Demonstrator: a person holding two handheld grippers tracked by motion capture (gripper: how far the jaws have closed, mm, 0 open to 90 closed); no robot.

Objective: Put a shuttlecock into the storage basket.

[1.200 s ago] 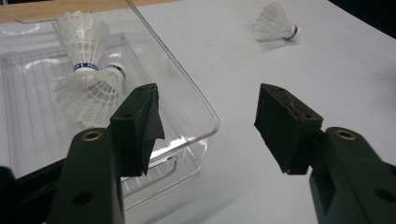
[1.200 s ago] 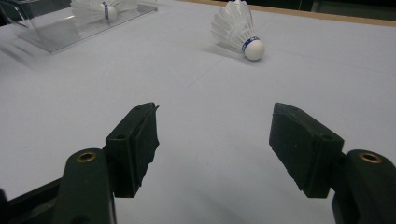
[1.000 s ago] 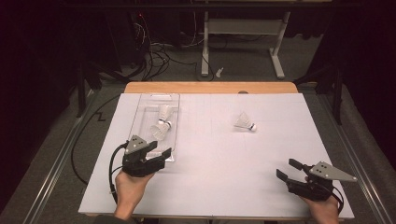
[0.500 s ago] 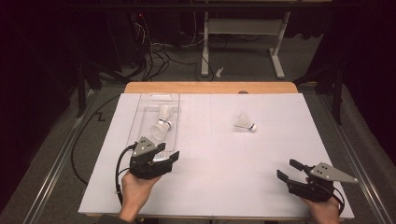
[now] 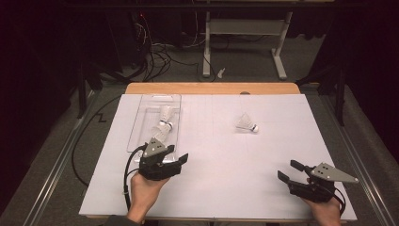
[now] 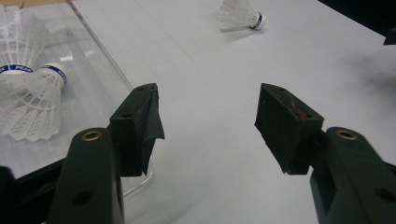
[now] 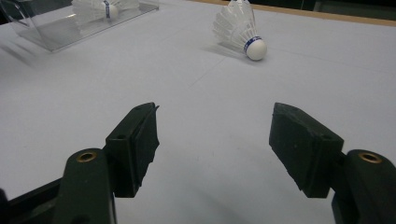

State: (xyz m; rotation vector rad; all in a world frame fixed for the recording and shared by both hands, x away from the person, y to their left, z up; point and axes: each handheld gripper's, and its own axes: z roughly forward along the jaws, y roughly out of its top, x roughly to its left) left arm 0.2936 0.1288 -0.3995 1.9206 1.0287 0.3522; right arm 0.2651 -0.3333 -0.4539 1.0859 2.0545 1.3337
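The left gripper view's edge cuts off the upper shuttlecock (image 6: 18, 32) in the clear tray (image 6: 100, 70).

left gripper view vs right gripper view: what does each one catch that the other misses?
Left gripper view alone: two white feather shuttlecocks lying in the clear plastic tray at close range, blue bands legible, and the open left gripper with torn tape on one pad. Right gripper view alone: the wooden table edge and the open right gripper. Both: the loose white shuttlecock on the white table sheet, and the tray.
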